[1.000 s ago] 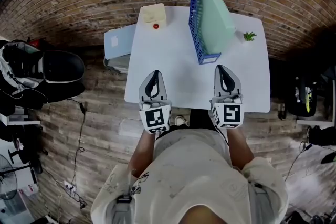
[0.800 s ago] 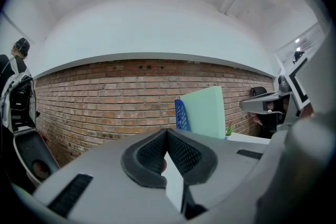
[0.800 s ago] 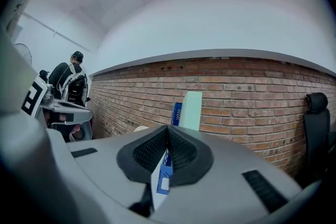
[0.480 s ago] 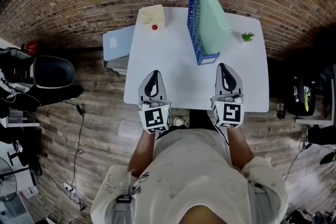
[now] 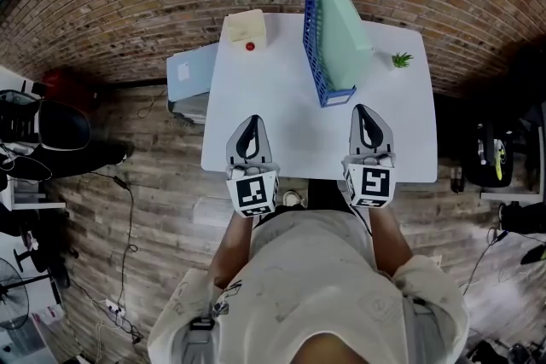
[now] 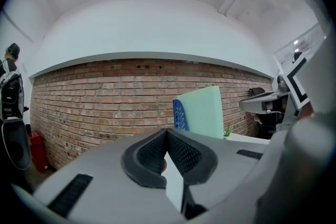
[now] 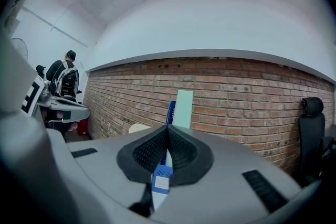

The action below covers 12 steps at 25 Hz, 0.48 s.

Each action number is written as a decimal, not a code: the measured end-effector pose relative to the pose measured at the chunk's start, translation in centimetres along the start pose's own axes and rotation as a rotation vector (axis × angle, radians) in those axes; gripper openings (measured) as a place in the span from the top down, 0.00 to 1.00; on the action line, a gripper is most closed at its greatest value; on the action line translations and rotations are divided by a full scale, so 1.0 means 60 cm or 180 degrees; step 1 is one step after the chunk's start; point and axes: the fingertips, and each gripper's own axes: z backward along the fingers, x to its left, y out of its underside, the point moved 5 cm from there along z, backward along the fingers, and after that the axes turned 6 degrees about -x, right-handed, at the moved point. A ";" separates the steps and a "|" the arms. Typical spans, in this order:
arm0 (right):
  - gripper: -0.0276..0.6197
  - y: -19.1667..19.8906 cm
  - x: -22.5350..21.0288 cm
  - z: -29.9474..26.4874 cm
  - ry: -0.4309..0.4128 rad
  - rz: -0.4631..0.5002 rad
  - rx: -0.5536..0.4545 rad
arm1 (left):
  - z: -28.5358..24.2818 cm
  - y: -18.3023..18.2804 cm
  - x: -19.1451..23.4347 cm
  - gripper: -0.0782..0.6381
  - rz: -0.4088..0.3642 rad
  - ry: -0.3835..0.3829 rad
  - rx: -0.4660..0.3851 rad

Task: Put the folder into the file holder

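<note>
- Green folder (image 5: 343, 23) stands upright in the blue file holder (image 5: 313, 55) (far side of the white table (image 5: 273, 98))
- Left gripper (image 5: 250, 128) and right gripper (image 5: 367, 117): jaws pressed together, nothing held

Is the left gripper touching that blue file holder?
Apart. The head view shows a wide stretch of bare white table between the left gripper and the blue file holder.
</note>
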 end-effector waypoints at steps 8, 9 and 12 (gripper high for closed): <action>0.93 0.001 0.000 -0.002 0.0073 -0.0031 -0.0030 | -0.001 0.002 0.004 0.87 0.0019 -0.0002 -0.0004; 0.93 0.001 -0.001 -0.002 0.0078 -0.0023 -0.0027 | -0.001 0.003 0.004 0.87 0.0019 -0.0004 0.0002; 0.93 0.002 -0.002 -0.001 0.0075 0.0005 -0.0019 | 0.001 0.007 0.004 0.87 0.0025 -0.0016 0.0020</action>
